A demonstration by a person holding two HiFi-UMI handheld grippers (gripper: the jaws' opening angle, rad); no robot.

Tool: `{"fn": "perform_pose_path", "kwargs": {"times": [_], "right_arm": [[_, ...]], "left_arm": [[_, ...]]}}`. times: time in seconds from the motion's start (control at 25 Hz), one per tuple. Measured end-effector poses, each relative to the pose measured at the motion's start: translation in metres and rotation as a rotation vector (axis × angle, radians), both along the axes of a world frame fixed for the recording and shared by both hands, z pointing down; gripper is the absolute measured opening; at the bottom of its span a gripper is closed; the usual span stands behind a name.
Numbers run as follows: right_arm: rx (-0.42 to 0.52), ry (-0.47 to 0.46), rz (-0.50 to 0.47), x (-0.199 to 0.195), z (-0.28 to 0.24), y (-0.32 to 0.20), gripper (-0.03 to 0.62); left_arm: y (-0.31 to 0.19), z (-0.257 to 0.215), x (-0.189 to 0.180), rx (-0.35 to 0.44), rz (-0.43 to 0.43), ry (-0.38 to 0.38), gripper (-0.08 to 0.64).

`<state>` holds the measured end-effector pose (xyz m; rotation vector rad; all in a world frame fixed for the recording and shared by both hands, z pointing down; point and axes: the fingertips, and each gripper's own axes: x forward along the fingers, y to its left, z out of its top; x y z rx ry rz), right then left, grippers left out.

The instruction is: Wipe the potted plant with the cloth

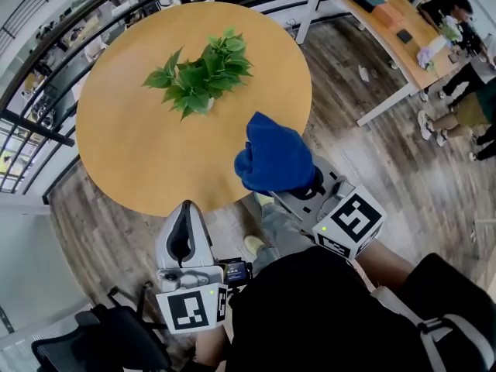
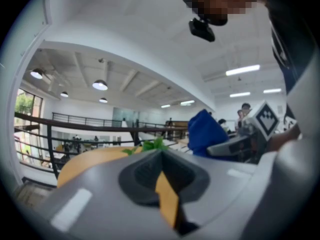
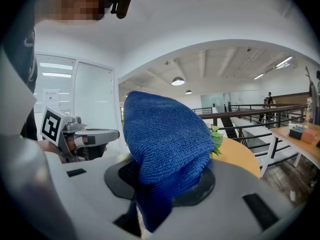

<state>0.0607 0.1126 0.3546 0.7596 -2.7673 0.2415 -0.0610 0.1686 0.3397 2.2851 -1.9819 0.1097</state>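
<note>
One plant (image 1: 200, 77) stands on the round desk (image 1: 132, 161), in its far half, a little toward the far right edge; green leaves spread over the pot, of which only a pale sliver shows. Nothing touches the plant. One blue cloth (image 1: 273, 155) hangs bunched over the desk's near right edge, well apart from the plant, and is clamped in the right gripper (image 1: 304, 191), whose jaws are closed on its lower folds while the rest bulges up and over them. In the right gripper view the cloth (image 3: 165, 139) fills the middle, and a few leaves (image 3: 217, 138) peep out just past its right side. The left gripper (image 1: 186, 211), the second of two, is off the desk, just short of its near edge, with its jaws pressed together and nothing between them. Each gripper carries one marker cube, two in all: the right one (image 1: 350, 222) and the left one (image 1: 192, 308). Around the desk lies a wooden floor (image 1: 364, 91); a dark railing (image 1: 46, 76) curves past the far left edge. A second, long desk (image 1: 387, 22) with small objects stands at far right, with people beside it.
</note>
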Motion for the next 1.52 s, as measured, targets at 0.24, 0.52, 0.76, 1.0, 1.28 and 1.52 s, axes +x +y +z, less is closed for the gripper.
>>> {"fn": "perform_pose_path", "kwargs": {"times": [0.24,0.52,0.76,1.0,1.28,1.52], "right_arm": [[0.018,-0.021,-0.02,0.001,-0.003,-0.047,0.135],[0.041,-0.034,-0.038,0.005,-0.008,-0.099,0.135],[0.034,-0.041,-0.056,0.0,-0.003,-0.128,0.135],[0.03,-0.056,-0.087,-0.011,-0.01,-0.157,0.135],[0.012,-0.071,-0.17,-0.032,-0.015,-0.181,0.135],[0.008,-0.087,-0.209,-0.042,-0.014,-0.198,0.135]], "left_arm": [[-0.04,-0.007,-0.004,0.01,-0.035,-0.031,0.0],[-0.087,-0.015,-0.002,0.008,-0.051,-0.064,0.0],[-0.119,-0.019,-0.009,0.004,-0.071,-0.085,0.0],[-0.145,-0.028,-0.019,0.003,-0.111,-0.094,0.0],[-0.158,-0.036,-0.035,-0.019,-0.187,-0.13,0.0],[-0.168,-0.04,-0.047,-0.036,-0.246,-0.158,0.0]]}}
